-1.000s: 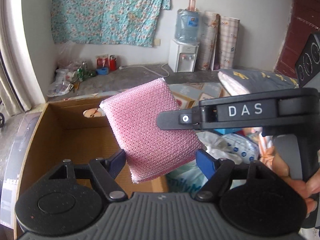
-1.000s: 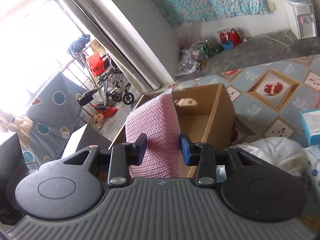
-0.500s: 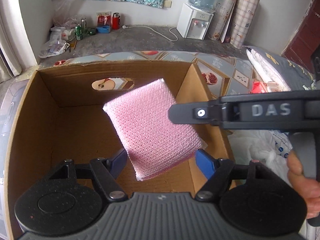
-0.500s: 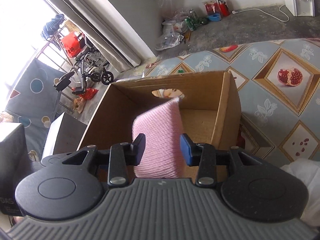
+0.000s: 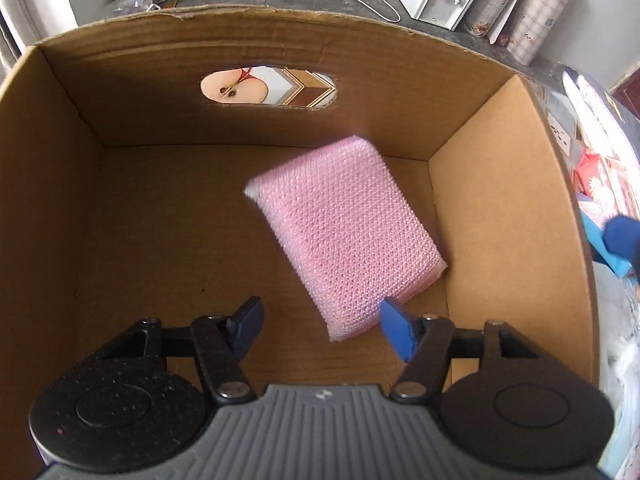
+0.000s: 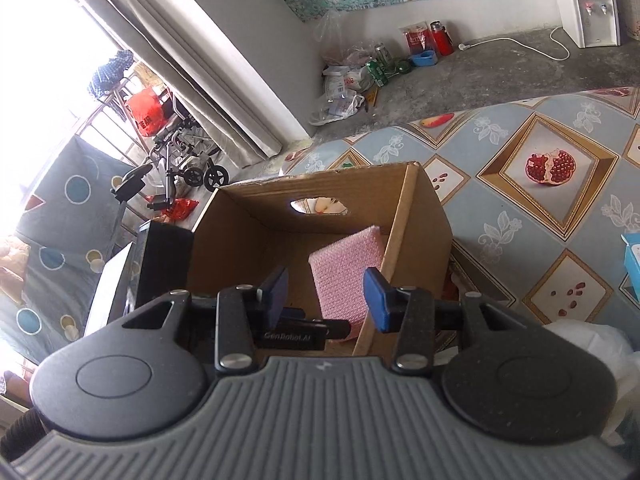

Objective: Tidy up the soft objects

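Observation:
A pink mesh sponge (image 5: pixel 344 236) is tilted inside the open cardboard box (image 5: pixel 500 200), close to its right wall. I cannot tell whether it rests on the floor of the box. My left gripper (image 5: pixel 320 320) points down into the box with its jaws closing. The sponge's lower end lies between them beside the right blue fingertip (image 5: pixel 394 330), and the left pad is clear of it. My right gripper (image 6: pixel 326 288) hovers open above the box's near rim (image 6: pixel 384 280), with the sponge (image 6: pixel 344 272) below and beyond its pads. One right fingertip (image 5: pixel 620 232) shows outside the box.
The box stands on a fruit-patterned cloth (image 6: pixel 560 168). A white plastic bag (image 6: pixel 592 336) and a blue carton (image 6: pixel 632 252) lie to its right, and a black box (image 6: pixel 164 256) to its left. A water dispenser (image 6: pixel 588 8) and floor clutter (image 6: pixel 360 76) stand by the far wall.
The right gripper has let go of the pink sponge, which now sits lower inside the box. The left gripper has dropped down over the box, tilted further downward, and its jaws have narrowed.

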The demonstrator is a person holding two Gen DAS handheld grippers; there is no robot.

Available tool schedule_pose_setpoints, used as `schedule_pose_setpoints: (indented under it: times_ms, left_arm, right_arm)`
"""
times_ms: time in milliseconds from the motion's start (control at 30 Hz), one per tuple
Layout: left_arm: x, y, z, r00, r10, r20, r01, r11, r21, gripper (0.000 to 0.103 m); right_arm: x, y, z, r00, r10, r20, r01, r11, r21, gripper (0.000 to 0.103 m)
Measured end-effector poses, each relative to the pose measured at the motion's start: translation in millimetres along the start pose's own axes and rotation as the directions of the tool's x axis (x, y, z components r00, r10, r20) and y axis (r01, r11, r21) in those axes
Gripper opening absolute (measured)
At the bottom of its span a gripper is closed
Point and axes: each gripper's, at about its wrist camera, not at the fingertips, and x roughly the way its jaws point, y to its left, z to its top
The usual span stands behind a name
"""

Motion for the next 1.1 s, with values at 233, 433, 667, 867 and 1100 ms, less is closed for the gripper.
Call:
schedule_pose_setpoints:
  times_ms: [233, 433, 667, 867, 1100]
  left_arm:
    - [2, -18, 18, 1.0, -0.028, -0.01, 0.029, 0.993, 0.113, 0.065]
    - [-7, -3, 22, 0.996, -0.082, -0.036, 0.082, 0.997, -0.003, 0.082]
    - [3, 17, 25, 0.994, -0.106, -0.035, 0.094, 0.963, -0.254, 0.088]
    - [13, 0, 24, 1.0, -0.008, -0.024, 0.002, 0.967, -0.255, 0.09]
    - [-3, -31, 12, 0.997, 0.07, 0.031, -0.069, 0.997, -0.027, 0.082]
  right_arm:
    - [-16, -4, -11, 1.0, 0.002, 0.016, -0.002, 1.0, -0.006, 0.041]
    - [-25, -14, -13, 1.0, 0.007, 0.03, -0.007, 1.0, 0.003, 0.043]
    - [-26, -15, -15, 0.999, 0.013, 0.036, -0.013, 1.0, 0.003, 0.045]
    - [-32, -19, -17, 0.999, 0.0, 0.05, -0.001, 1.0, 0.007, 0.048]
    - [-39, -29, -20, 0.998, -0.02, 0.055, 0.019, 1.0, 0.018, 0.05]
